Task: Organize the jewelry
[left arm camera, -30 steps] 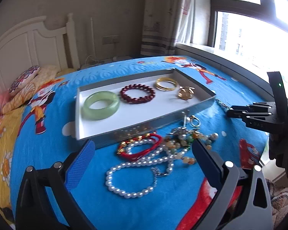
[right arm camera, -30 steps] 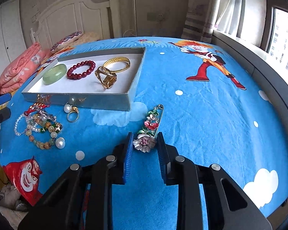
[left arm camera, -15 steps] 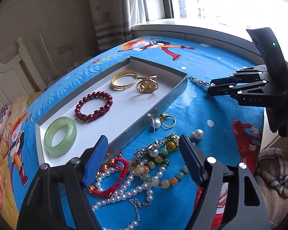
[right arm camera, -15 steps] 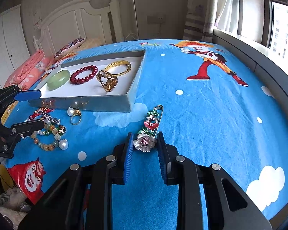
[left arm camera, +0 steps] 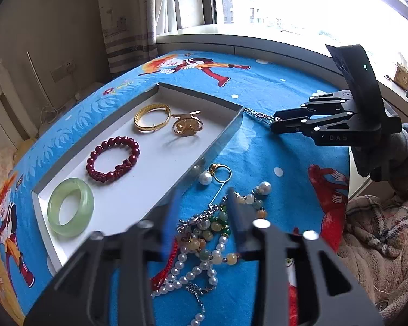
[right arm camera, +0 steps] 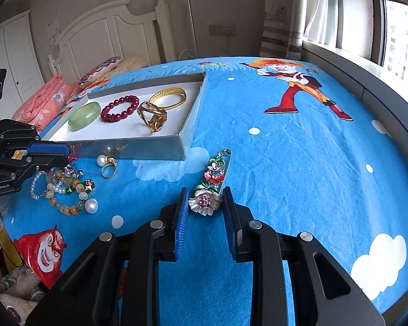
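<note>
Tray [left arm camera: 232, 133] w/ jade bangle [left arm camera: 70, 207], red bracelet [left arm camera: 113, 158], gold bangle [left arm camera: 151, 117]

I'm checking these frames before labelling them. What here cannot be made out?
- Left tool: blurred in the left view, so its grip is unclear.
- Bead pile: tangled and partly behind that tool; separate strands can't be told apart.
- Brooch: right view, contact with the right tool unclear.
- Pearl strand: cut off by the bottom edge.
</note>
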Demonstrator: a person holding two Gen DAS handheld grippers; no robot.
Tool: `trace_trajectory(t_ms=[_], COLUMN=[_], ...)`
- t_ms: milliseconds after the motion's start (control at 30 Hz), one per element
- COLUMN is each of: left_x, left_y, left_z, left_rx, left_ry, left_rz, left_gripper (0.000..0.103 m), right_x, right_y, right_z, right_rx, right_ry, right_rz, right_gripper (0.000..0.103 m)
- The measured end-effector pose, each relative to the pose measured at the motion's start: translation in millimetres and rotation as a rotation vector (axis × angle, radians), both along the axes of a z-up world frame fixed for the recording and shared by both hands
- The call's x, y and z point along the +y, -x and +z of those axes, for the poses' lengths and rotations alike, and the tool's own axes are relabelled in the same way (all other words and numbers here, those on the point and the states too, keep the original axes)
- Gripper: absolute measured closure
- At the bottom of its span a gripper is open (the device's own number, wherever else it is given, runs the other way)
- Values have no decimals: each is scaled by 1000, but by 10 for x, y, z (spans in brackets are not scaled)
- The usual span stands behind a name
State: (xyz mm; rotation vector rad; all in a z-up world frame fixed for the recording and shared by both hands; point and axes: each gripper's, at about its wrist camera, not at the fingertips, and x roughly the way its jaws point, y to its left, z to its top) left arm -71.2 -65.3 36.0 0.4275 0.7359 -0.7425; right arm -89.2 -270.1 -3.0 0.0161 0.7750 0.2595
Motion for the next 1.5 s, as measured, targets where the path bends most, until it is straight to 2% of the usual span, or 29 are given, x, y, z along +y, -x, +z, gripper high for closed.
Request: trace_trajectory(t_ms=[67, 133, 200, 333, 400, 433, 500, 600, 733, 933, 1100, 1333, 1500], left_x=[-5, -38, -80, -57, -39, -32, -24, -16, 69, 225, 422, 573, 650], left_y=[13, 23, 22, -4, -15, -16, -12, -13, -61, -97, -207, -366, -514], left_z=[25, -8, -80, -176, -189, -185, -160, -82, 50, 169, 229, 249, 196], left_rx=[3, 10, 18, 32, 37, 39, 46, 47, 97, 159, 192, 204, 248], left_ry=[-4, -41, -94, -128, -139, -137, -120, -64, 71, 231, 355, 430, 506], left_rz=[-12, -32, -49, -60, -60, -62, -64, -54, -48, -40, 6, 67, 105], left_gripper=[40, 47, 67, 69, 79, 80, 96, 97, 97, 97, 97, 97, 97], right_x=[1, 0, 0, -6, -5, -3, -1, -6, -30, -75, -45, 117, 267], right_y=[1, 1, -2, 6, 7, 7, 11, 23, 34, 82, 143, 172, 125], right_z=[0, -1, 0, -2, -2, -3, -1, -3, 3, 76, 205, 423, 578], right_rx=[0, 0, 1, -1, -2, -3, -8, -18, -23, -41, -81, -152, -181], right_ry=[-1, -2, -4, -11, -12, -11, -7, -14, -23, -56, -76, -56, -44], right_rz=[0, 0, 0, 1, 2, 2, 2, -4, -13, -13, 6, 43, 88], right_gripper=[78, 78, 78, 77, 77, 77, 78, 78, 78, 78, 78, 78, 79])
